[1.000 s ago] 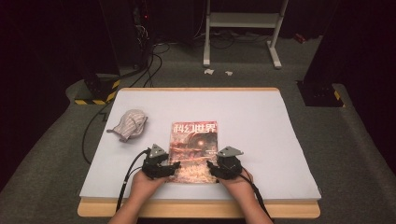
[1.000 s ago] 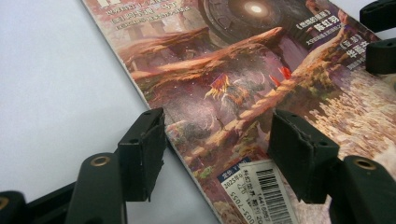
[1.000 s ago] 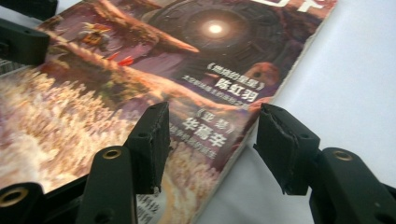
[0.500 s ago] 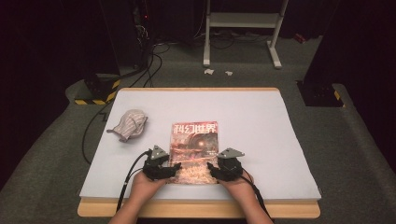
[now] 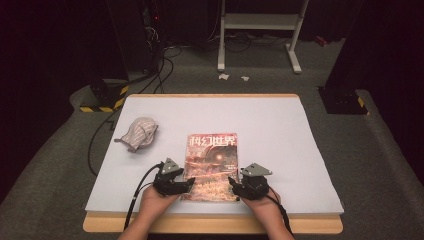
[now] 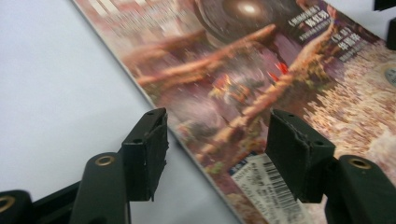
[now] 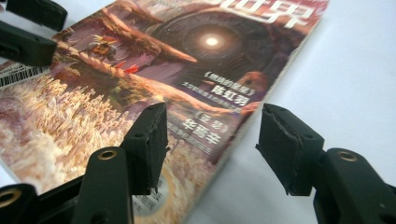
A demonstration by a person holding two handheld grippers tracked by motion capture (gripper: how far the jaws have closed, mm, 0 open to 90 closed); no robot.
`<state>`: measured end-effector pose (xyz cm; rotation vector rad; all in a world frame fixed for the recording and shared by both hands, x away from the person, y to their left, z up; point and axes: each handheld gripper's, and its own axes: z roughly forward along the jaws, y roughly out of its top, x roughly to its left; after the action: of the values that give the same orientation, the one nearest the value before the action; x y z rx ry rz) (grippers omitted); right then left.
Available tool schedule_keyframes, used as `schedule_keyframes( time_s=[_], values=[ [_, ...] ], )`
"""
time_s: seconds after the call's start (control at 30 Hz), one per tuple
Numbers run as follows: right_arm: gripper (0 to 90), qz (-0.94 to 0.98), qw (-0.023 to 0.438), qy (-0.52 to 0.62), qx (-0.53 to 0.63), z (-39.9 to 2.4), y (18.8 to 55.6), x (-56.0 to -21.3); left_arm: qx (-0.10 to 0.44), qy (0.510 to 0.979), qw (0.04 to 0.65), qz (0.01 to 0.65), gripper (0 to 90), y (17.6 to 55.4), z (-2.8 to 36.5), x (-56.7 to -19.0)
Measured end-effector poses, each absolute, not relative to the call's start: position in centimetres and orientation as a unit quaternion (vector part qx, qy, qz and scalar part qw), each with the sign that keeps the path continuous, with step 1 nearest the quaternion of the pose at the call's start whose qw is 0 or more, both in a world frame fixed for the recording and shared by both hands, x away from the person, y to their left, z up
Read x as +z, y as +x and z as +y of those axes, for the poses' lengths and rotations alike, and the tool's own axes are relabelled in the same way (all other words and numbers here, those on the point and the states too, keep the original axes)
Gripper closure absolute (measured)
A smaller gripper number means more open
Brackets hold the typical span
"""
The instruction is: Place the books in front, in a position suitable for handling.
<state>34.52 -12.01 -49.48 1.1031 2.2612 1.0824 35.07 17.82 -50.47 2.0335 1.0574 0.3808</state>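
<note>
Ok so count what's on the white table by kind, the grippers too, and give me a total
Magazine: 1
Crumpled striped cloth: 1
Grippers: 2, the left gripper at the magazine's left edge, the right gripper at its right edge
Total: 4

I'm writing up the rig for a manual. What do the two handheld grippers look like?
Both the left gripper and right gripper are black, each topped by a grey three-cornered plate and trailing a black cable. The jaws are blocky black pads on arms with brass-ringed holes. The forearms are bare, no sleeves.
</note>
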Motion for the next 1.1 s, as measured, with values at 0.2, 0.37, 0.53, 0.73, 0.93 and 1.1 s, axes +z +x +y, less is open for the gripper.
schedule_keyframes(
  time_s=[0.2, 0.37, 0.53, 0.73, 0.93, 1.1],
  values=[
    [42.2, 0.797, 0.217, 0.393, 0.405, -14.1, 33.6, -49.4, 0.207, 0.784, 0.410, 0.417, 37.3, 35.0, 20.4, -48.5],
    [42.4, 0.782, 0.218, 0.408, 0.417, -15.2, 33.7, -49.2, 0.221, 0.759, 0.429, 0.438, 38.5, 35.4, 23.3, -46.9],
    [41.9, 0.784, 0.224, 0.404, 0.416, -15.1, 33.7, -49.4, 0.250, 0.738, 0.428, 0.458, 38.7, 36.0, 25.7, -45.1],
    [42.0, 0.784, 0.232, 0.394, 0.421, -15.3, 33.8, -49.5, 0.266, 0.719, 0.418, 0.488, 37.8, 38.2, 28.7, -43.3],
    [42.6, 0.783, 0.231, 0.394, 0.423, -15.4, 33.8, -49.6, 0.257, 0.710, 0.400, 0.519, 35.9, 40.9, 31.0, -43.2],
    [42.8, 0.785, 0.228, 0.394, 0.421, -15.4, 33.9, -49.7, 0.259, 0.707, 0.382, 0.536, 34.1, 43.1, 32.2, -43.6]
  ],
)
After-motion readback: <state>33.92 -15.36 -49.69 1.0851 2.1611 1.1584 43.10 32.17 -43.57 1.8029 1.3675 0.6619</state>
